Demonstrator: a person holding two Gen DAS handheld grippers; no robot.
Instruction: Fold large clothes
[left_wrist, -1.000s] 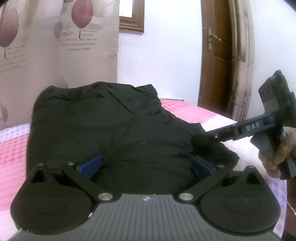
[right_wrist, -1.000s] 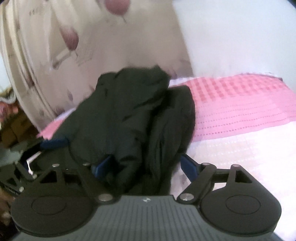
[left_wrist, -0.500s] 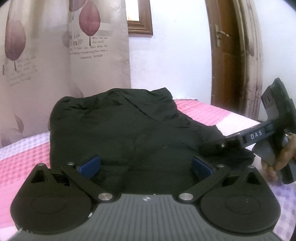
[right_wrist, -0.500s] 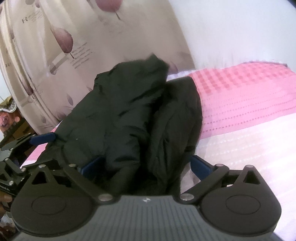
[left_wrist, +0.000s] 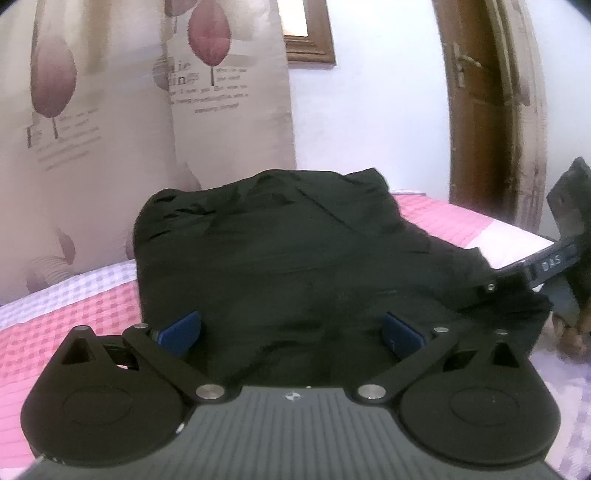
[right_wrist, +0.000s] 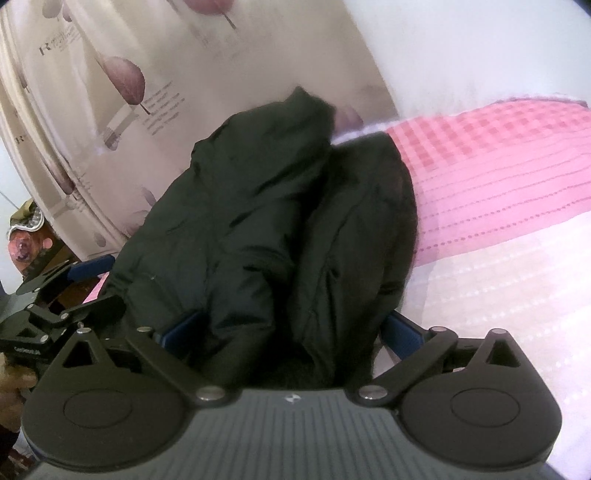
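A large black jacket (left_wrist: 295, 251) lies bunched on a bed with a pink checked cover (left_wrist: 74, 317). My left gripper (left_wrist: 291, 330) is open at the jacket's near edge. Its blue pads (left_wrist: 181, 328) stand wide apart with cloth lying loose between them. In the right wrist view the jacket (right_wrist: 280, 221) shows as two thick folds side by side. My right gripper (right_wrist: 291, 332) is open around their near end, pads clear of the cloth. One of its fingers (left_wrist: 509, 280) rests against the jacket's right edge, with a hand (left_wrist: 569, 336) behind it. The left gripper (right_wrist: 98, 286) sits at the jacket's left side.
A leaf-printed curtain (left_wrist: 110, 129) hangs behind the bed. A wooden door (left_wrist: 480, 122) stands at the back right, beside a white wall with a framed picture (left_wrist: 306, 33). The bedcover (right_wrist: 498, 177) stretches out to the right of the jacket. Clutter (right_wrist: 29, 240) sits at the far left.
My right gripper's jaws have spread wider and let go of the jacket fold. In the left wrist view the jacket and the right gripper have slid to the right.
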